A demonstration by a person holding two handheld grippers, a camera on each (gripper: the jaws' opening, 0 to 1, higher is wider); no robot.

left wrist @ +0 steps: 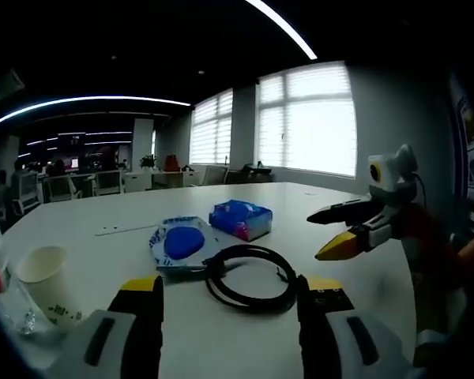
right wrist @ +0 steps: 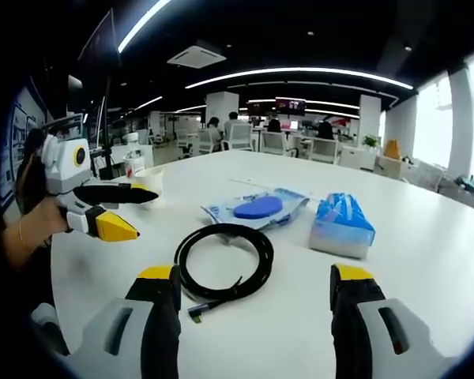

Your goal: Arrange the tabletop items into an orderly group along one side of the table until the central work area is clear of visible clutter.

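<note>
left claw (left wrist: pixel 229 296) jaws apart; right claw (right wrist: pixel 257 288) jaws apart, both hovering.

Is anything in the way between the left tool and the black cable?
No, nothing visible is. The coiled black cable lies on the table just ahead of the open left tool, with bare tabletop between. The blue packet sits beyond the cable, touching its far edge.

Black coiled cable (right wrist: pixel 225 264), blue tissue pack (right wrist: pixel 342 223), white table (right wrist: pixel 426 260), white paper cup (left wrist: pixel 46 282), yellow-tipped jaws.

Coiled black cable (right wrist: pixel 223 265) — blue tissue pack (right wrist: pixel 342 224) beside.
</note>
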